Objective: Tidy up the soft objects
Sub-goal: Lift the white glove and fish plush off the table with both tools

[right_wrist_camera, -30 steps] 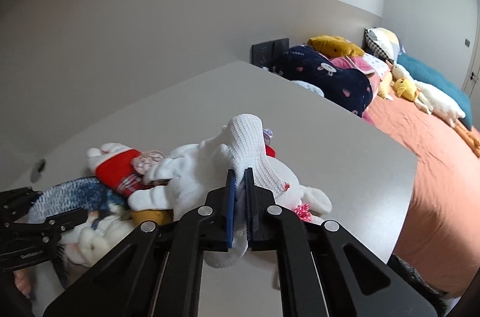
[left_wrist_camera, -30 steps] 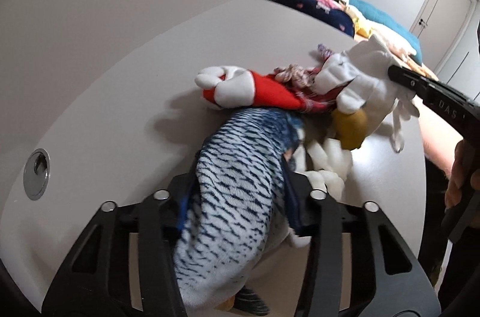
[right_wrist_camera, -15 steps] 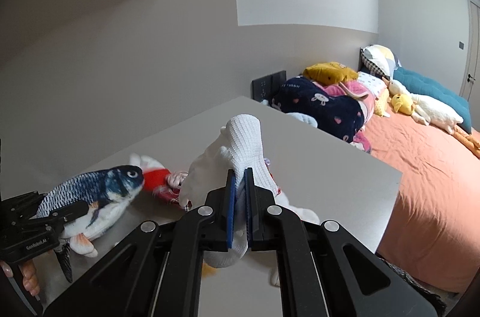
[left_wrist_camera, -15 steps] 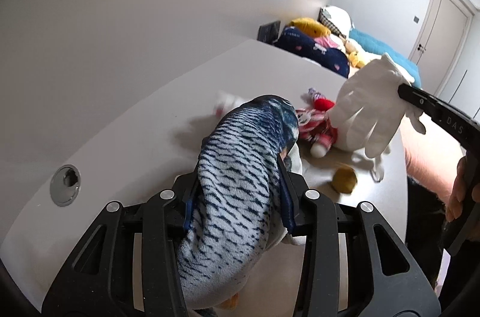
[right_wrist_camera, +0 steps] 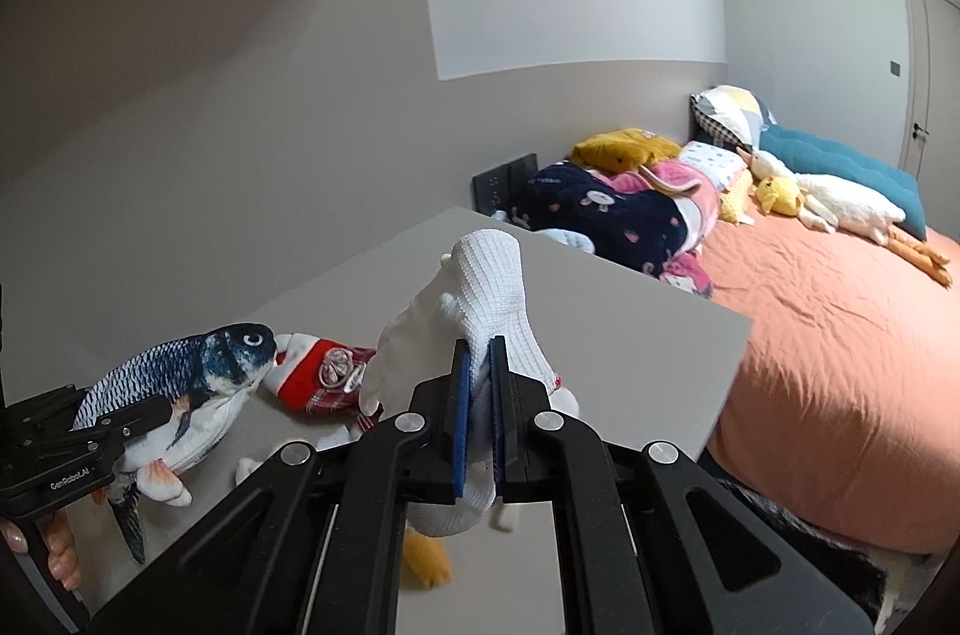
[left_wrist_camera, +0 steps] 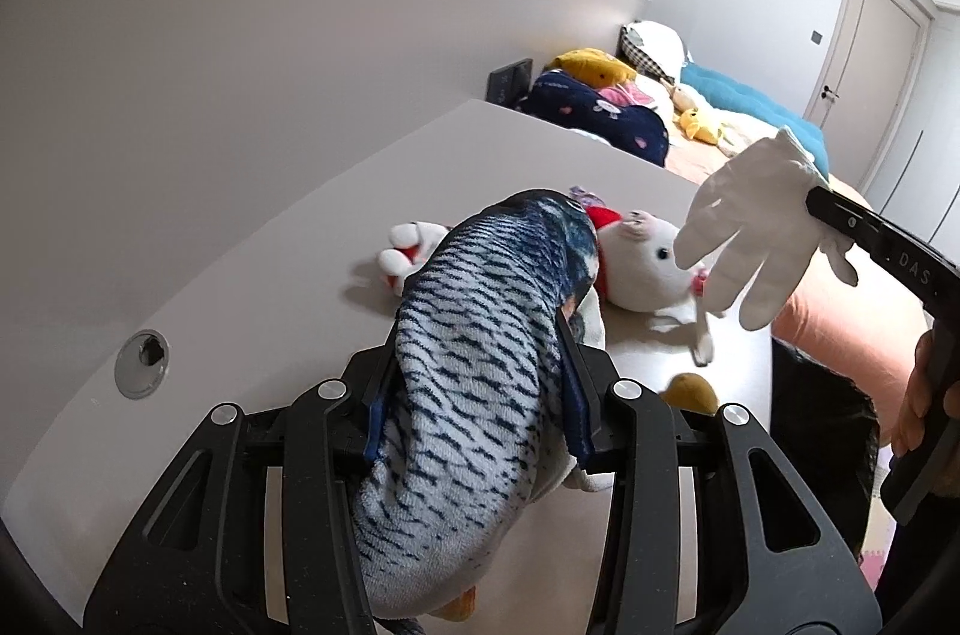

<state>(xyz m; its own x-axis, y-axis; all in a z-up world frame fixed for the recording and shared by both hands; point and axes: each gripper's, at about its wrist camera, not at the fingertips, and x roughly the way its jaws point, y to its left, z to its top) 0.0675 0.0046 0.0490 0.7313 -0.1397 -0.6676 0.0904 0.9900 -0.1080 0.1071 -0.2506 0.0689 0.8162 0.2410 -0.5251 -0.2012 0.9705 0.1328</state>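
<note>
A blue-striped plush fish point(left_wrist_camera: 480, 287) is clamped between the fingers of my left gripper point(left_wrist_camera: 477, 359) and held above the grey table point(left_wrist_camera: 288, 287). From the right wrist view the fish point(right_wrist_camera: 198, 371) hangs at the left in that gripper point(right_wrist_camera: 138, 416). My right gripper point(right_wrist_camera: 480, 383) is shut on the cuff of a white knit glove point(right_wrist_camera: 486, 275). The glove point(left_wrist_camera: 756, 227) dangles fingers-down over the table's right side. A white plush toy in red clothes point(left_wrist_camera: 642, 263) lies on the table between them, beside a small yellow plush piece point(left_wrist_camera: 690, 392).
A round cable hole point(left_wrist_camera: 142, 364) sits in the table at the left. Beyond the table's far edge is a bed with an orange sheet point(right_wrist_camera: 840, 365), a navy blanket point(right_wrist_camera: 600, 215), pillows and plush ducks point(right_wrist_camera: 840, 203). A wall runs along the table's left side.
Both grippers have risen off the pile, the left with the fish and the right with the glove. The white plush toy and the yellow piece now lie uncovered on the table.
</note>
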